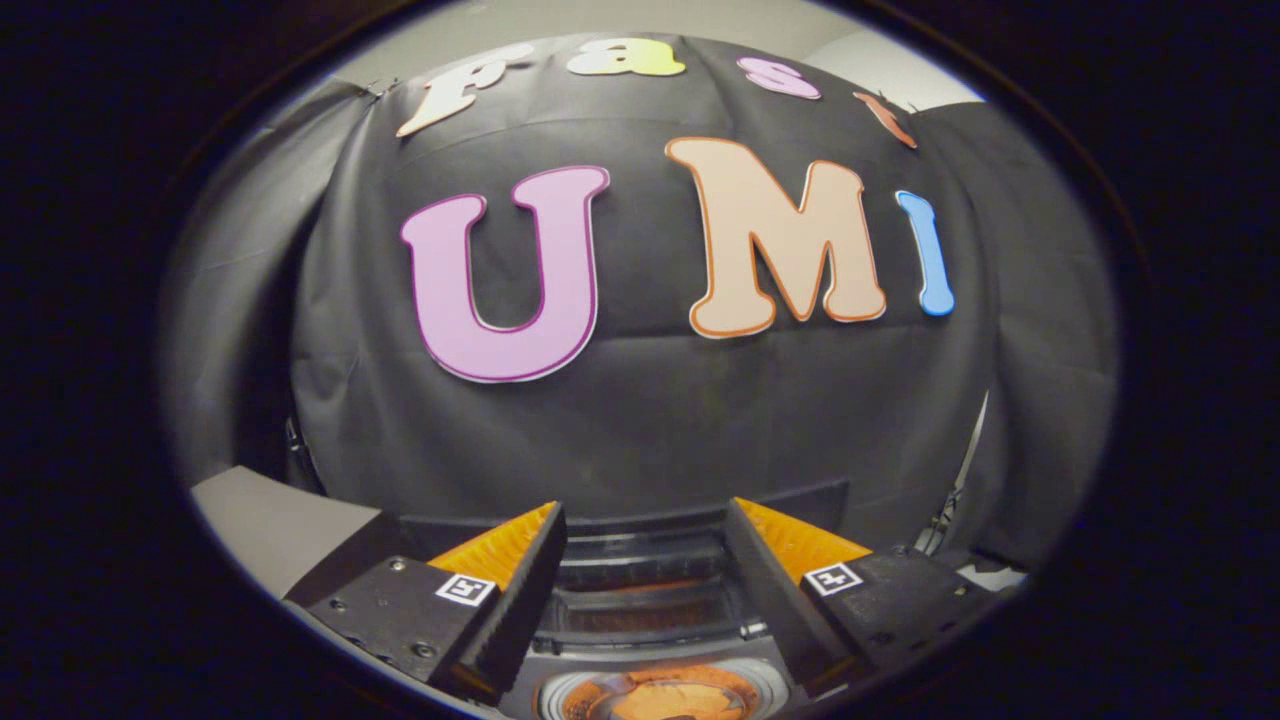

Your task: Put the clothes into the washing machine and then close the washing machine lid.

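The gripper [645, 520] holds its two fingers [520, 585] spread wide apart, with nothing caught between them; each finger carries a small square black-and-white marker tag [466, 588] on its upper face. The gap between the fingers looks down onto a dark, glossy top-loading washing machine [640, 600], whose ribbed black rear panel runs crosswise just ahead of the fingertips. Below and between the fingers, close to the gripper's base, sits the round opening of the machine, ringed by a pale grey rim [775, 680]. Inside that ring lies a crumpled orange cloth [665, 698], the clothes of the task, already down in the drum; only its upper part can be seen, and the folds are too cramped to tell what garment it is. The glossy panel ahead of the opening picks up an orange tint. Whether the lid is raised or where it sits cannot be told from this angle.

To the left of the left finger, a flat pale grey slab with a dark edge [275, 525] juts out at an angle, beside the machine. Beyond the fingers and the machine, the black cloth wall of the booth [640, 420] hangs in soft folds. Above the cloth a strip of plain light grey wall [620, 22] shows.
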A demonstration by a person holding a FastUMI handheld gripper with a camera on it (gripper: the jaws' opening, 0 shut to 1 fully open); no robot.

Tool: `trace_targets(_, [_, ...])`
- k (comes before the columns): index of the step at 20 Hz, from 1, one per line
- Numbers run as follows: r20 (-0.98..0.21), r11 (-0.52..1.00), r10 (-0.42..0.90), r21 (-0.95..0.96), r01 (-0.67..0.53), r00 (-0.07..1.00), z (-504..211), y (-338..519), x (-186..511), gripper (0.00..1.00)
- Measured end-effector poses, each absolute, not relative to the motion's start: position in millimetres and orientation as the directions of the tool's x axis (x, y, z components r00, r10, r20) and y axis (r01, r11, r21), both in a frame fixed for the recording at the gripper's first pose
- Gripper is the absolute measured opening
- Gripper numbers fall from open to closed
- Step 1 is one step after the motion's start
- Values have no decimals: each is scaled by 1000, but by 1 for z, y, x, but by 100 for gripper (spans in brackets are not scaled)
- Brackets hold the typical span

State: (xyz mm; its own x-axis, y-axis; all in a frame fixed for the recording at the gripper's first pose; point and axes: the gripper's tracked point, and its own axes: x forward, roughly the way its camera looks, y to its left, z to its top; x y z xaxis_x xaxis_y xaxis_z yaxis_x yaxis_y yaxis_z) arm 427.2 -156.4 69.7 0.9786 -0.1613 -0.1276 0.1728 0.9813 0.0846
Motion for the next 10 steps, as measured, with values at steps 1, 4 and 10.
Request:
trace_targets(1, [-130, 980, -164, 89, 176, 978, 67, -155, 434, 97])
trace_targets(4, [-137, 980, -177, 65, 187, 975, 62, -156, 460, 97])
trace_targets(10, [-186, 980, -193, 13, 199, 963, 36, -152, 492, 97])
